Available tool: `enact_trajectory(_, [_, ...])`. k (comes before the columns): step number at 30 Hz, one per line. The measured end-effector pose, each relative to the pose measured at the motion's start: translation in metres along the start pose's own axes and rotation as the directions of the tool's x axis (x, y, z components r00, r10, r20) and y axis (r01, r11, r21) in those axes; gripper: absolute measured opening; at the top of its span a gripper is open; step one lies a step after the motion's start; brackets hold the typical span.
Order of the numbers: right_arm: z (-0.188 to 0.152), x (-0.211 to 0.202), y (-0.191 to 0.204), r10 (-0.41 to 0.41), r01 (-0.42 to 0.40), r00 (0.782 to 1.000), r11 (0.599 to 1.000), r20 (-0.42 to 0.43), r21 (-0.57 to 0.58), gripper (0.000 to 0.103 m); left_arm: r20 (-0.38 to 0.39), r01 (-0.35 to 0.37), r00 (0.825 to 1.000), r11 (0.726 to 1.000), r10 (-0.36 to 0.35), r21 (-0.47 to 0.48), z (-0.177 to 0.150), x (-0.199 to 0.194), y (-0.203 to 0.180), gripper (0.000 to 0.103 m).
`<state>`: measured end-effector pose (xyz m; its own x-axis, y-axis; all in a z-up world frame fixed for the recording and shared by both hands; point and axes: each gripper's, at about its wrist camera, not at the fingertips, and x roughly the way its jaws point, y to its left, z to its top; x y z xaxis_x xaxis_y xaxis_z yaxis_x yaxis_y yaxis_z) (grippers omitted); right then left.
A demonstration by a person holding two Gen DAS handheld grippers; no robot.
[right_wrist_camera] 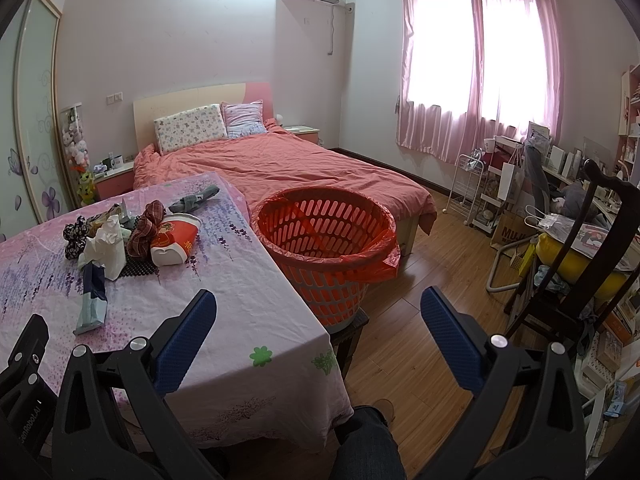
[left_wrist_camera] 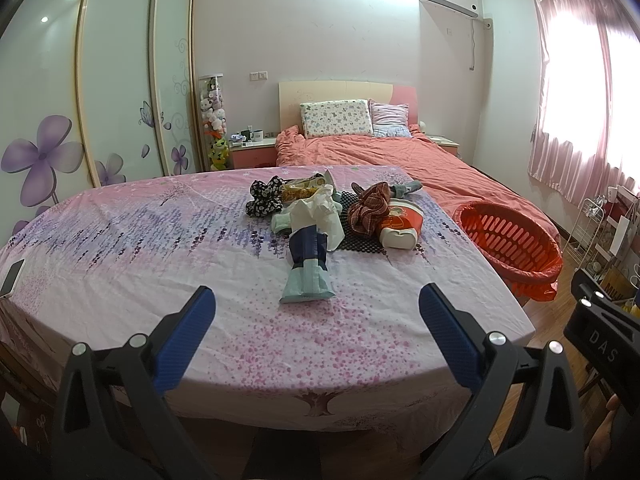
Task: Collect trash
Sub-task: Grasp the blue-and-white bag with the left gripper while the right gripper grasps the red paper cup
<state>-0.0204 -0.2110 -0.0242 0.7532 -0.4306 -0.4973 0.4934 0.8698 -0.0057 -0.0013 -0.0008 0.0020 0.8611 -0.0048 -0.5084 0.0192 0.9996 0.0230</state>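
- Table: we found it draped in a pink and lilac flowered cloth, the litter heaped a little past its middle, toward twelve o'clock from the left gripper.
- Trash pile, itemised as we saw it: a blue-and-mint wrapper nearest us; crumpled white paper behind it; a red and white paper cup on its side at two o'clock of the wrapper; a snack packet at the back.
- Among them lay a checked cloth scrunchie, a black flowered one, a grey sock and a black mesh mat; whether these count as trash we could not tell.
- Basket: orange, lined with a red bag, standing just beside the table's right edge. We saw nothing inside it.
- Progress, in our judgement: nothing collected yet; the whole pile remained to be moved.
- Left gripper: jaws spread wide, holding nothing, touching nothing, hovering over the near cloth short of the wrapper.
- Right gripper: jaws likewise spread wide and empty, held over the table's right corner with the basket at twelve o'clock.
- A phone lay at the table's far left edge, well apart from the pile.
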Motion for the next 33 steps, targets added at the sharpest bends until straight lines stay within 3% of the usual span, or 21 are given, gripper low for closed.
enact_trajectory(16, [0.001, 0.007, 0.005, 0.008, -0.008, 1.0, 1.0, 0.002, -0.004, 0.101, -0.017, -0.036, 0.999, 0.999, 0.035, -0.039, 0.001, 0.022, 0.016, 0.099])
enact_trajectory(22, [0.004, 0.038, 0.02, 0.098, -0.099, 0.995, 0.995, -0.03, -0.032, 0.101, -0.064, -0.091, 0.994, 0.99, 0.085, -0.105, 0.01, 0.052, 0.047, 0.099])
enact_trajectory(30, [0.01, 0.078, 0.04, 0.185, -0.189, 0.978, 0.981, -0.099, -0.039, 0.101, -0.137, -0.05, 0.99, 0.992, 0.034, -0.115, 0.024, 0.11, 0.061, 0.099])
enact_trajectory(33, [0.015, 0.089, 0.048, 0.216, -0.223, 0.968, 0.974, -0.124, -0.042, 0.099, -0.169, -0.002, 0.986, 0.997, -0.012, -0.082, 0.027, 0.137, 0.05, 0.093])
